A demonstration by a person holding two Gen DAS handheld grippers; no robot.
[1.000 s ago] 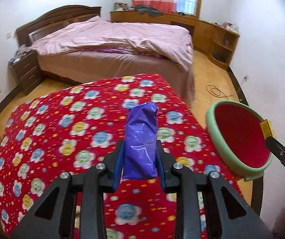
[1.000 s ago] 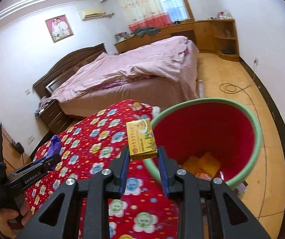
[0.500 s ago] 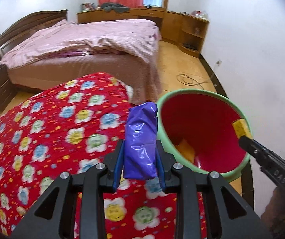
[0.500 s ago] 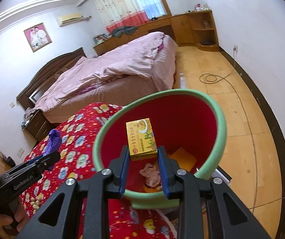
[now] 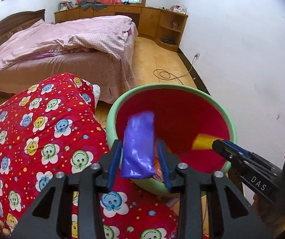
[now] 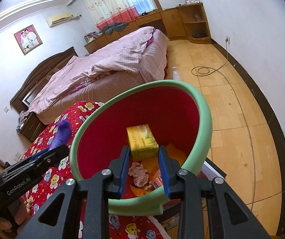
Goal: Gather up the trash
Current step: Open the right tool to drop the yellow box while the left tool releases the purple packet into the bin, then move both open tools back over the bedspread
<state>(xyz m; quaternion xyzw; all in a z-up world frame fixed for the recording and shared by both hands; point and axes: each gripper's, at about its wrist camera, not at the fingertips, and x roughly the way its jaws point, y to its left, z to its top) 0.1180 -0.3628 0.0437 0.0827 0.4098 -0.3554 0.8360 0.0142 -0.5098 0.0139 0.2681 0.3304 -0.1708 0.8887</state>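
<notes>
Now both claws hang over the red bin [image 5: 202,107] with the green rim, which stands off the corner of the flower-print red quilt [image 5: 32,131]. A second ago the bin lay off at three o'clock in the left wrist view; it now fills the middle.

The left claw [image 5: 140,155] has just been opening: a gap shows between each blue pad and the purple plastic bag [image 5: 139,145], which looks blurred and tilted toward one o'clock, so I judge it is being let go over the bin's near edge. Whether it will clear the rim is uncertain, since its lower end sits right above the green lip at six o'clock.

The right claw [image 6: 143,163] has its pads about the yellow box [image 6: 142,141], well inside the bin's mouth; the box looks slightly blurred and the pads seem barely off its sides, so I cannot tell whether the grip holds. Below it lie crumpled pink paper [image 6: 138,172] and orange wrappers [image 6: 173,152].

Both pieces appear to be at the drop stage.
</notes>
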